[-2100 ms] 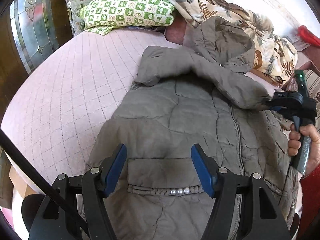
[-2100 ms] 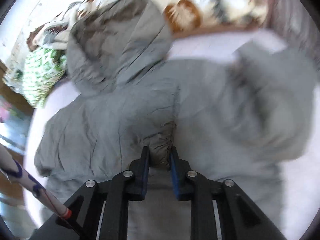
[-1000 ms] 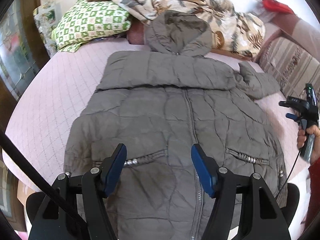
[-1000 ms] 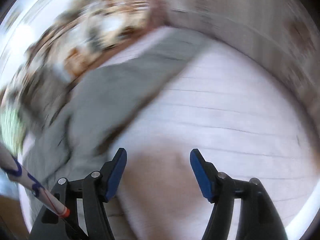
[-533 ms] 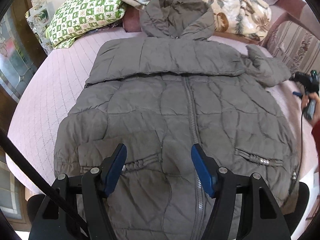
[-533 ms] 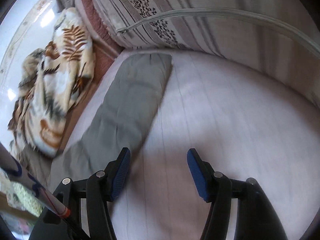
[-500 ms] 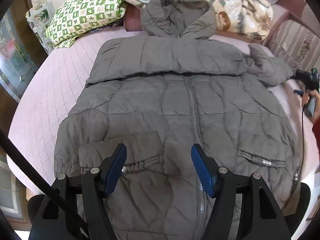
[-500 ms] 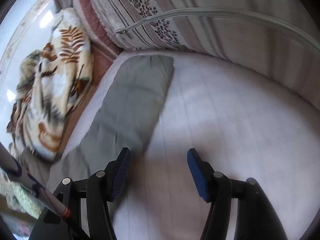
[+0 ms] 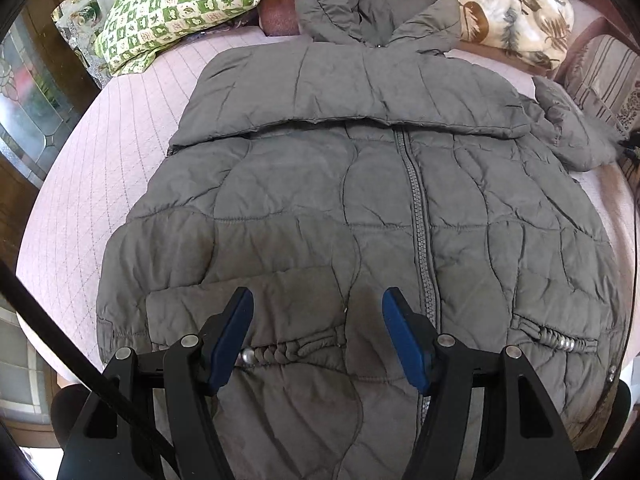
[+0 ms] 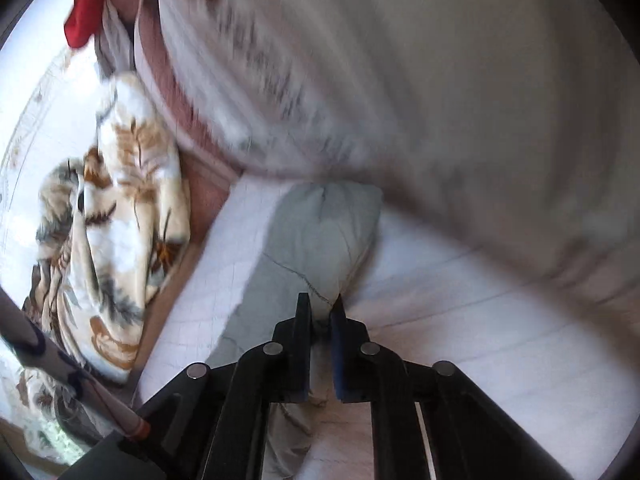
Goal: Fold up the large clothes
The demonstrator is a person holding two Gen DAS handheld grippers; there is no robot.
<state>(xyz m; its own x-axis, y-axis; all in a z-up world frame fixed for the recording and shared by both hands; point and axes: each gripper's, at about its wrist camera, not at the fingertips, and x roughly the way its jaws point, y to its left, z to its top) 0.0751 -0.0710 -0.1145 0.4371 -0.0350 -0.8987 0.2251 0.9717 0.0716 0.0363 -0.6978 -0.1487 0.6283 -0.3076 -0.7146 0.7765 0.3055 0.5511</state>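
- We see our left gripper hanging with its jaws spread wide above the hem of the grey quilted hooded jacket.
- The jacket lies front-up, zipped, on the pink quilted bed.
- Our right gripper pinches the jacket's right sleeve.
- No writing is readable.

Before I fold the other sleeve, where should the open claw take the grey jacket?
My guess: the lower left corner of the hem, coming in from the jacket's left edge. It lies flat with bare bedcover beside it. The left claw is open above the pocket.
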